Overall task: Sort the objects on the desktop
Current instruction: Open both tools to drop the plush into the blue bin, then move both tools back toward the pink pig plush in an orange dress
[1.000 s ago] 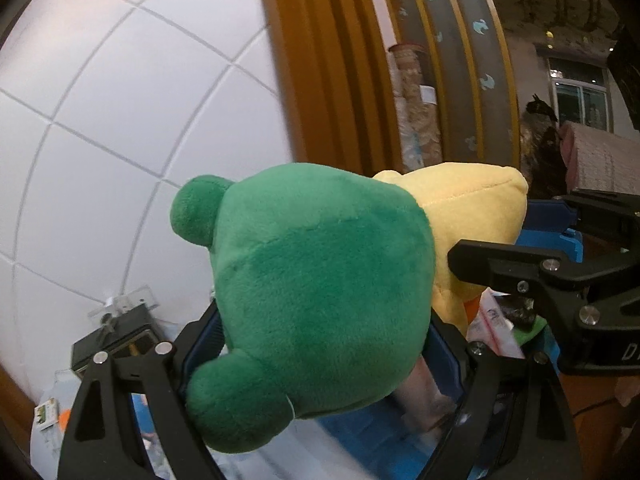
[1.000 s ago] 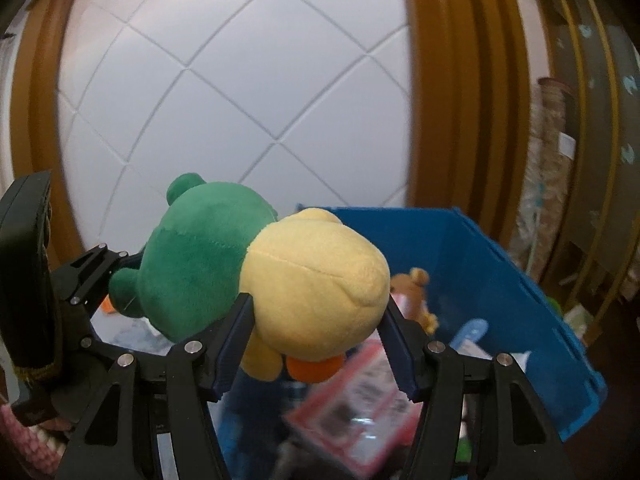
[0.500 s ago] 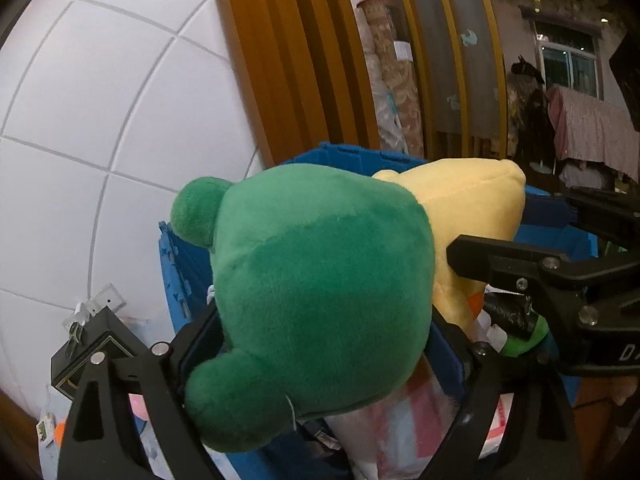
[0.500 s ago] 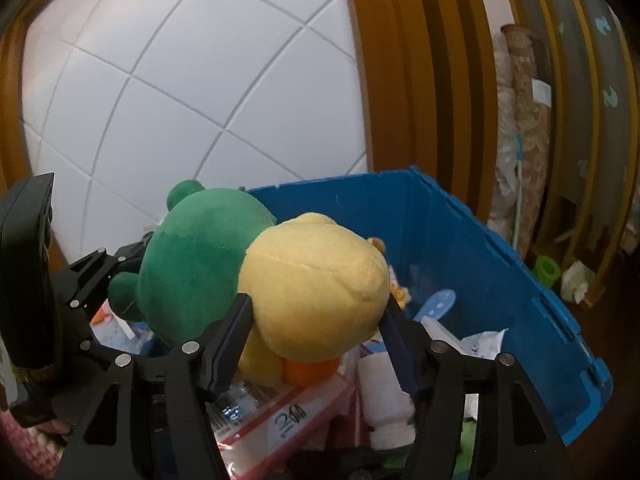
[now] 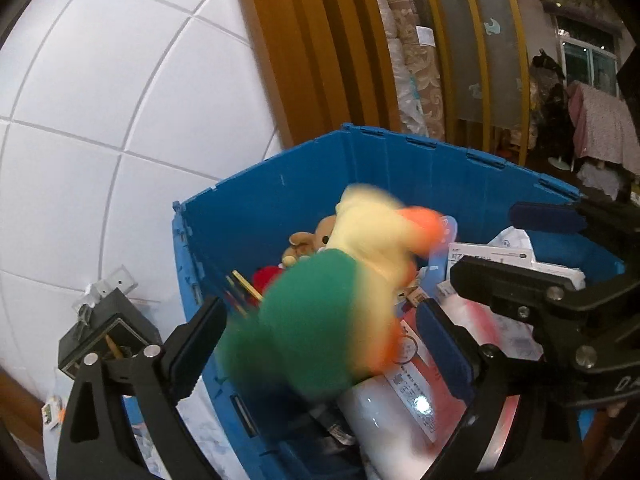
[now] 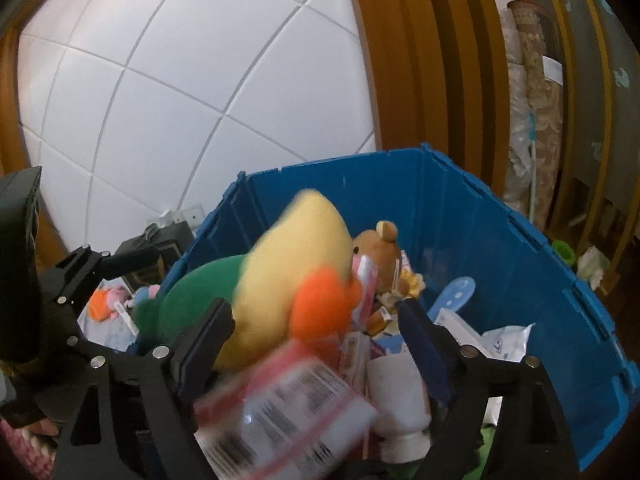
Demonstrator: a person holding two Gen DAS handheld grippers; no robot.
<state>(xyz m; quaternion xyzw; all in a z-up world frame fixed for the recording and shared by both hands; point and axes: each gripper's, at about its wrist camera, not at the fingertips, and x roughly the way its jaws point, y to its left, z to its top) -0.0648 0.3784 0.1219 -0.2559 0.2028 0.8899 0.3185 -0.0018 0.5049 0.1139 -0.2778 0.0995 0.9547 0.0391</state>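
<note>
Plush toy [image 5: 320, 312], green and yellow with orange feet, is blurred and sits in the gap between both sets of fingers, over the blue crate [image 5: 400, 168]. Left gripper [image 5: 320, 328]: jaws spread wide, pads clear of the plush on both sides, so released. Right gripper [image 6: 316, 328]: jaws also spread apart, nothing pinched. From the blur and the spread jaws, I judge the toy is dropping into the crate, not held.

Crate contents below it: brown teddy bear [image 6: 380, 248] against the far wall, a blue spotted paddle-shaped thing [image 6: 456, 296], a white bottle [image 6: 400, 400], a red-and-white printed packet [image 6: 280, 408] (blurred), other papers and packs. Outside the crate on the left, a small black box [image 5: 104, 340] on the desk.

Step in hand: the drop-off of the plush into the crate. Next move, as a guess: pull both grippers back and up out of the crate mouth, keep them apart, then look on the desktop beside the crate for another item to sort. Watch the crate rim when backing out.
</note>
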